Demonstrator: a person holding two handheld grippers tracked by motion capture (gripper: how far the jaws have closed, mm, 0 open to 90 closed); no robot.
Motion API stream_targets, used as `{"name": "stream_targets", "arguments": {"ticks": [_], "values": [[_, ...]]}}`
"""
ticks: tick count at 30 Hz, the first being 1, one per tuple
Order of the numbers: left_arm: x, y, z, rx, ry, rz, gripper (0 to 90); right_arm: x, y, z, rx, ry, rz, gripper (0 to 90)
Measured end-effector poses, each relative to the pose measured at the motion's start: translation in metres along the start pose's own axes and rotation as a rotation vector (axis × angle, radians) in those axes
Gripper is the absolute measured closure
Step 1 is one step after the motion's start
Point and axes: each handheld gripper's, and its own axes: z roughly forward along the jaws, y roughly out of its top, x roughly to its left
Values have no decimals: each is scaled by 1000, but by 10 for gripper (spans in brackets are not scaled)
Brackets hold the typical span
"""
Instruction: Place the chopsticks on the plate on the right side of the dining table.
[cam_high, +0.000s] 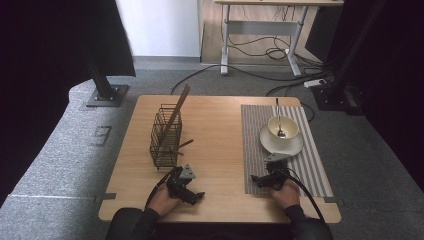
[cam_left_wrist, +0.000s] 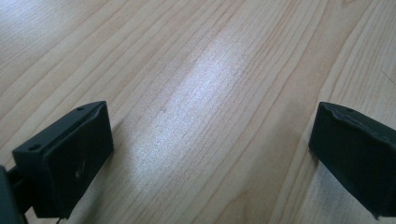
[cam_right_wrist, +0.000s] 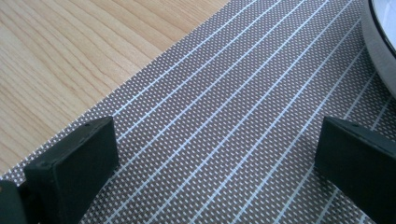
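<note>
Your left gripper (cam_high: 196, 196) lies low over the bare wooden table (cam_high: 215, 125) near its front edge, just in front of the wire basket (cam_high: 165, 136). In the left gripper view its jaws stand wide apart with only wood grain (cam_left_wrist: 205, 107) between them; they hold nothing.

Your right gripper (cam_high: 261, 178) rests on the striped placemat (cam_high: 315, 170) at the right of the table, just in front of the white plate (cam_high: 295, 146). Its jaws are wide too, and the right gripper view shows only the woven mat (cam_right_wrist: 224, 140) between them, with the mat's edge and bare wood to the upper left. The rim of the plate (cam_right_wrist: 380, 42) curves in at the upper right corner of that view, near the right-hand jaw but apart from it.

On the plate stands a cream bowl (cam_high: 287, 131), and a spoon (cam_high: 278, 117) leans in it with its handle pointing away from you. The plate sits wholly on the placemat.

The basket stands upright on the left half of the table. A long brown stick (cam_high: 178, 111) leans out of it, tilted up and to the right, and a shorter one (cam_high: 183, 145) pokes from its lower right side onto the table. Whether these are chopsticks, the high view does not settle.

Your two hands are well apart, one on each side of the table's middle.
</note>
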Motion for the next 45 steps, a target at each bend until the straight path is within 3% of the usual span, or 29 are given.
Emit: {"name": "stream_targets", "arguments": {"ticks": [35, 45], "values": [[0, 0, 0, 0, 0, 1, 0, 3, 0, -3, 8, -13, 20, 26], [0, 0, 0, 0, -1, 1, 0, 6, 7, -24, -18, 15, 29, 7]]}}
